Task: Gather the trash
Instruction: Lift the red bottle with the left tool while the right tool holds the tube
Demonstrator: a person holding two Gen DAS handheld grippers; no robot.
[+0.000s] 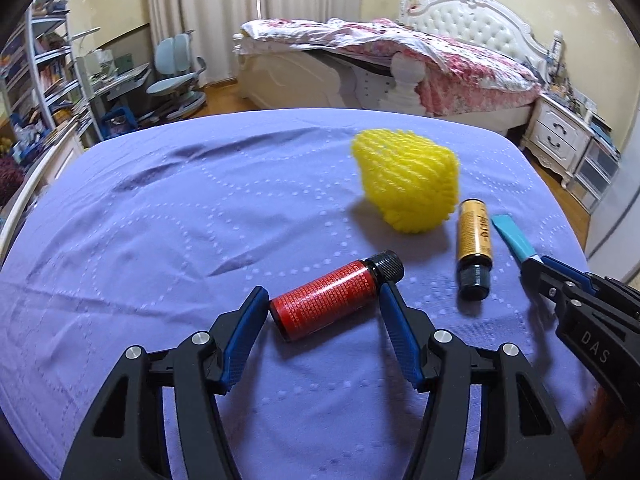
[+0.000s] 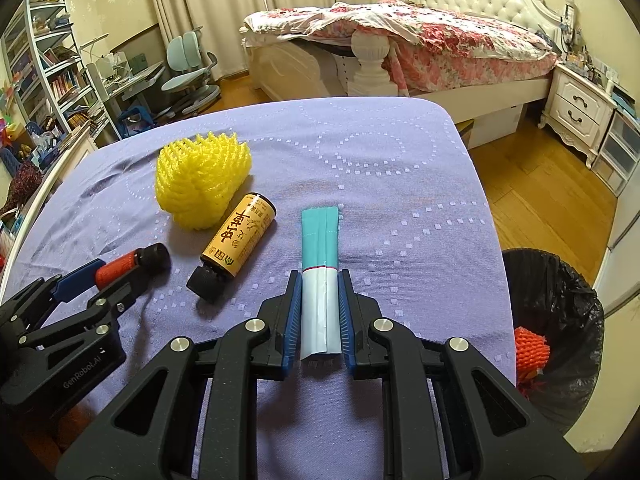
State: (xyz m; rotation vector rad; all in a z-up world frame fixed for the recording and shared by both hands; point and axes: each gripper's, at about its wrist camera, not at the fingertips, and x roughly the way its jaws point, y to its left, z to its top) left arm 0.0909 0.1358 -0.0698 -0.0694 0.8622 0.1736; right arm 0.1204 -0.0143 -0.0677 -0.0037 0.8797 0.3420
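A red bottle (image 1: pixel 325 299) with a black cap lies on the purple tablecloth (image 1: pixel 160 220) between the fingers of my left gripper (image 1: pixel 324 294). The jaws stand open around it, with small gaps on both sides. My right gripper (image 2: pixel 319 278) is shut on a teal and white sachet (image 2: pixel 320 272), which lies flat on the cloth. A yellow-labelled bottle (image 2: pixel 236 246) and a yellow foam net (image 2: pixel 202 182) lie between the two grippers. In the left wrist view the sachet (image 1: pixel 510 236) sticks out of the right gripper at the right.
A bin with a black liner (image 2: pixel 560 320) stands off the table's right edge, with an orange foam net (image 2: pixel 530 350) inside. Behind the table are a bed (image 2: pixel 420 40), a nightstand (image 2: pixel 580 108), a desk chair (image 2: pixel 188 68) and bookshelves (image 2: pixel 48 72).
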